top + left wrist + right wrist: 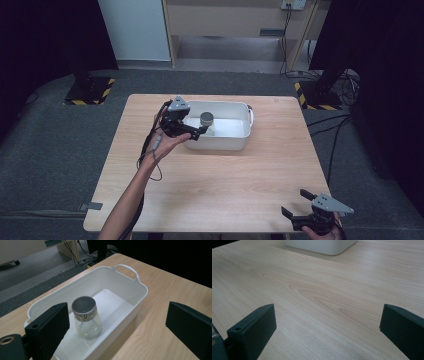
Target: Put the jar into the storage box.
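A white plastic tub (220, 143) with a loop handle stands at the back middle of the wooden table (215, 185). Inside it a small clear glass jar (207, 120) with a grey metal lid stands upright near the tub's left end. My left gripper (196, 133) hovers at the tub's front left corner, open, with nothing between its jaws. In the left gripper view the jar (87, 320) sits on the tub (140, 293) floor beyond my left gripper (120, 317), apart from both jaws. My right gripper (295, 202) is open and empty at the table's front right edge, facing bare wood (312, 285).
The tub's near corner (322, 246) shows far ahead in the right gripper view. Two stand bases with yellow-black tape (90, 91) (320, 95) sit on the grey floor behind the table. A wooden cabinet (230, 20) and cables (330, 125) lie beyond.
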A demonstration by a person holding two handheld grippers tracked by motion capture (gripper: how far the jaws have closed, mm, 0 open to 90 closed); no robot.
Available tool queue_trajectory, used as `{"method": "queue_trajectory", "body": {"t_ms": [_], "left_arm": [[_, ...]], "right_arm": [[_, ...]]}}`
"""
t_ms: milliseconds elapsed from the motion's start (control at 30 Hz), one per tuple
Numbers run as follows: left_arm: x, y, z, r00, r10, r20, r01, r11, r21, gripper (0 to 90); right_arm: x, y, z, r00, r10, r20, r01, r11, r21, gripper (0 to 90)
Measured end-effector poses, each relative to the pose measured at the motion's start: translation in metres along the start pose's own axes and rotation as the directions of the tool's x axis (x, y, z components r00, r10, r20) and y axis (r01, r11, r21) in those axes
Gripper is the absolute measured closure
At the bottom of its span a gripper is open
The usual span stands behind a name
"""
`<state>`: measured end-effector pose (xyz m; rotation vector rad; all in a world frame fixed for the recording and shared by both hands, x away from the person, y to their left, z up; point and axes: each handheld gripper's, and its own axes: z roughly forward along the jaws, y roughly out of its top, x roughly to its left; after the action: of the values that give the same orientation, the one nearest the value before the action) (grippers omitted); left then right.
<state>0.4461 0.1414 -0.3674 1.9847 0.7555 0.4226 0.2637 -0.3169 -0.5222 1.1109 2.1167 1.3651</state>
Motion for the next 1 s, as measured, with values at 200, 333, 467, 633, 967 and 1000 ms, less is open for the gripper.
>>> {"method": "queue_trajectory", "body": {"t_ms": [200,333,467,633,967,1000], "left_arm": [[-0.003,-0.016,-0.022,0.9994,-0.015,0.032,0.015,0.9994,-0.030,2.7],[-0.005,-0.033,-0.036,0.9990,-0.025,0.038,0.027,0.9986,-0.046,2.7],[-0.006,-0.050,-0.050,0.9985,-0.038,0.040,0.041,0.9975,-0.058,2.6],[-0.008,-0.072,-0.068,0.9968,-0.065,0.046,0.069,0.9943,-0.081,2.5],[-0.022,-0.104,-0.095,0.9968,-0.069,0.039,0.073,0.9893,-0.126,2.0],[-0.023,-0.107,-0.097,0.9965,-0.070,0.044,0.076,0.9884,-0.131,1.9]], "right_arm": [[0.000,0.000,0.000,1.0000,0.001,0.004,-0.001,1.000,-0.001,0.9],[-0.001,-0.001,-0.001,0.9999,0.007,0.008,-0.007,1.000,-0.002,0.9],[-0.002,-0.001,-0.001,0.9999,0.012,0.012,-0.012,1.000,-0.001,1.1],[-0.003,-0.001,-0.001,0.9998,0.015,0.013,-0.015,1.000,-0.003,1.1],[-0.001,0.000,-0.002,0.9999,0.009,0.013,-0.009,1.000,-0.004,1.0],[-0.001,-0.001,-0.002,0.9998,0.011,0.014,-0.011,1.000,-0.001,1.0]]}}
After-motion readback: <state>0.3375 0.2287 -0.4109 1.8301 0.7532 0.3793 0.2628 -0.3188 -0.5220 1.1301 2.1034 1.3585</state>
